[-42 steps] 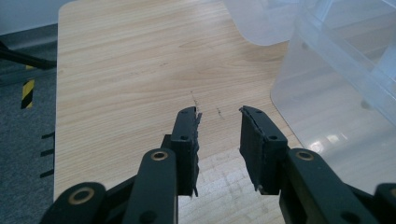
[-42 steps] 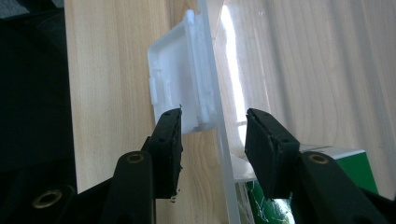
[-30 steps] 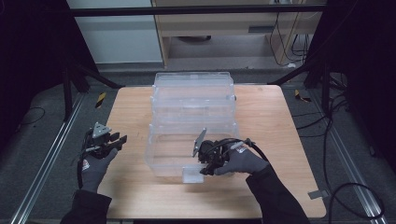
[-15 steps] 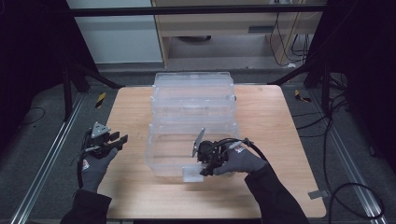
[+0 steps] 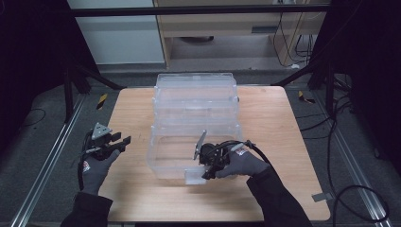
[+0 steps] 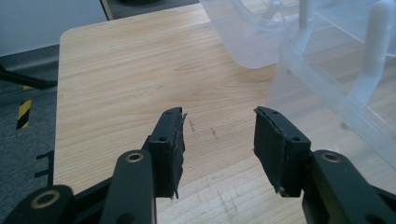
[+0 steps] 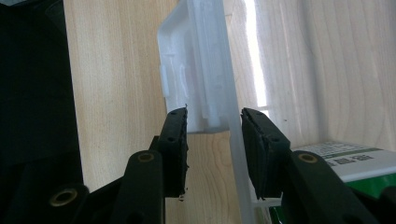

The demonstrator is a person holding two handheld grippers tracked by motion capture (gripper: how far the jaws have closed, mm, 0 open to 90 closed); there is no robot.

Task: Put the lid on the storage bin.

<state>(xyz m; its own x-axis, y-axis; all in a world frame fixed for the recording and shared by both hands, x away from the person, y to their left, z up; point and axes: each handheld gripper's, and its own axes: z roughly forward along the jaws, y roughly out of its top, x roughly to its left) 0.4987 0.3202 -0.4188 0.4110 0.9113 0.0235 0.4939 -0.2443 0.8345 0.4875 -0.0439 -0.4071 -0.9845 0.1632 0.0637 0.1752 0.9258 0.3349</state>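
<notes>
A clear plastic bin [image 5: 165, 156] stands at the front of the wooden table [image 5: 265, 118]. On its front wall is a white latch [image 5: 193, 176]. My right gripper [image 5: 205, 170] reaches over that wall. In the right gripper view its jaws [image 7: 214, 121] are shut on the latch [image 7: 196, 70] and the clear wall behind it. My left gripper [image 5: 124, 142] hovers over the table's left edge, apart from the bin. Its jaws [image 6: 218, 135] have just been opening and stand open, with only bare wood between them.
Two more clear bins [image 5: 196, 87] [image 5: 194, 111] sit in a row behind the front one. A box with a white and green label [image 7: 345, 163] lies inside the bin by the right jaw. Dark floor and rails surround the table.
The left gripper's jaws stand a little wider apart than before. Both hands and the bins have kept their places.
</notes>
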